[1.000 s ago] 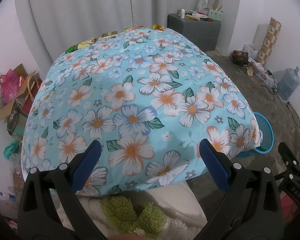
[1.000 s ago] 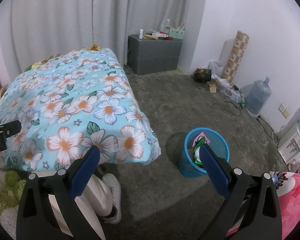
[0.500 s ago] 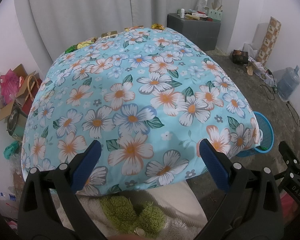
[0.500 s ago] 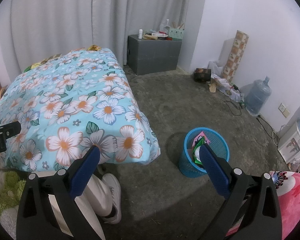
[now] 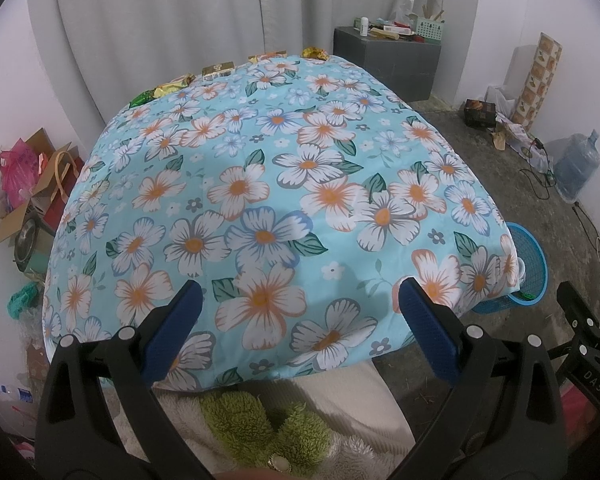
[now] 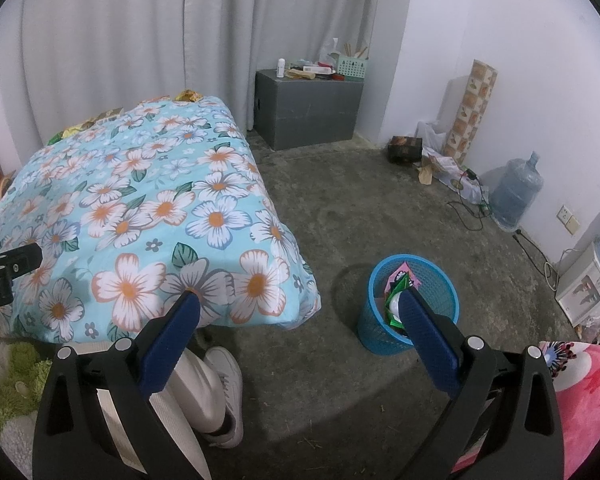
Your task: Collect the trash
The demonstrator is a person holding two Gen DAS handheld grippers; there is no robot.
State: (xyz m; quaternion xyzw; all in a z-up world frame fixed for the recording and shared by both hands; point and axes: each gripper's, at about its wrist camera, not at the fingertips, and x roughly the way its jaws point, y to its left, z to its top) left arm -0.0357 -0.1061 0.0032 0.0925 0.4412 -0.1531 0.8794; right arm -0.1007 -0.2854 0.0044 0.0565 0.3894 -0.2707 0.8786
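The left gripper (image 5: 300,300) and the right gripper (image 6: 300,312) were both wide open and held nothing. Shiny gold and green wrappers (image 5: 168,89) lay in a row at the table's (image 5: 260,200) far edge, at 11 o'clock. The blue basket (image 6: 410,304), at 3 o'clock from the table, had colorful trash inside.

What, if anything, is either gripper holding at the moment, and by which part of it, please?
Nothing is held: the left gripper and the right gripper both stand open with nothing between their fingers.
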